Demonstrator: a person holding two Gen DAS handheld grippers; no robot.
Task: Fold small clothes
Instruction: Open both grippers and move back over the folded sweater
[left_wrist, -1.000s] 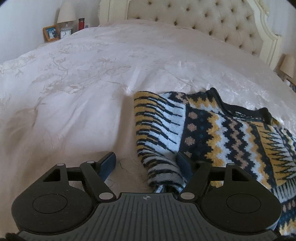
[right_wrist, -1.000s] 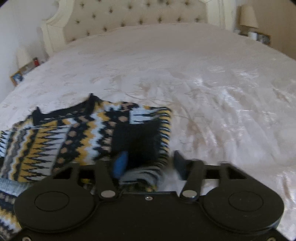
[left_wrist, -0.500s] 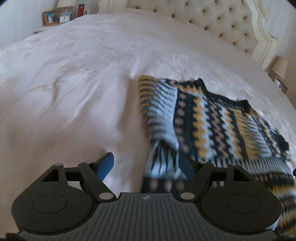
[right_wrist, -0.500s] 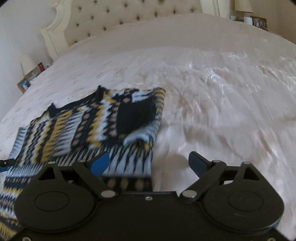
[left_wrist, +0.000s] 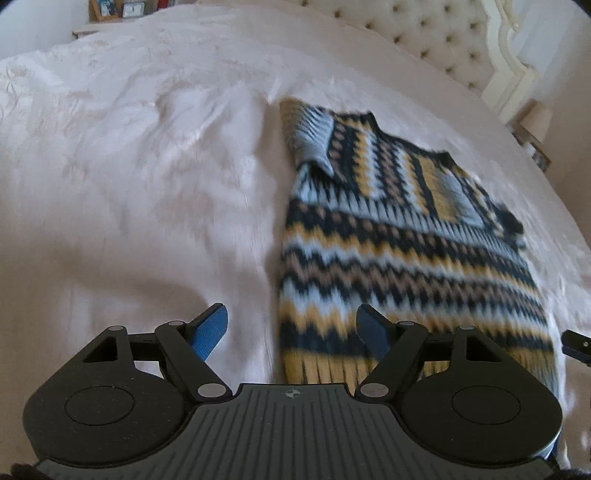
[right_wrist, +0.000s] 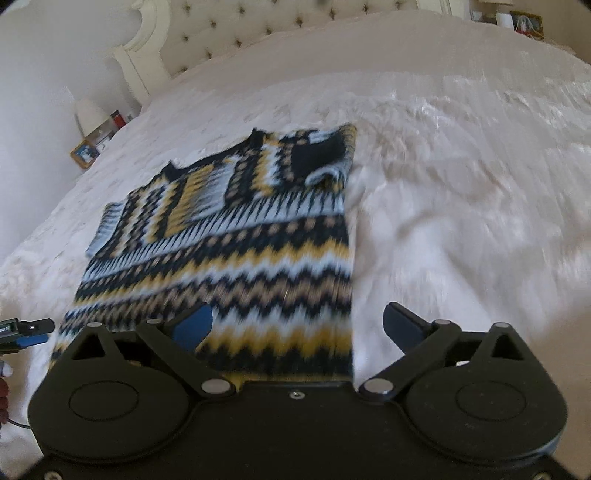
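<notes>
A small knitted sweater in navy, yellow, tan and pale blue zigzags lies flat on the white bedspread, both sleeves folded in over its chest. It also shows in the right wrist view. My left gripper is open and empty, above the sweater's bottom left corner at the yellow hem. My right gripper is open and empty, above the bottom right corner. The tip of the right gripper shows at the right edge of the left wrist view.
A tufted cream headboard stands at the far end of the bed. Nightstands with a lamp and picture frames flank it. White bedspread extends to the left of the sweater and to its right.
Both grippers have let go of the sleeves and pulled back toward the hem, opening wide. The sleeves now lie folded on the sweater's chest, and the whole sweater is in view.
</notes>
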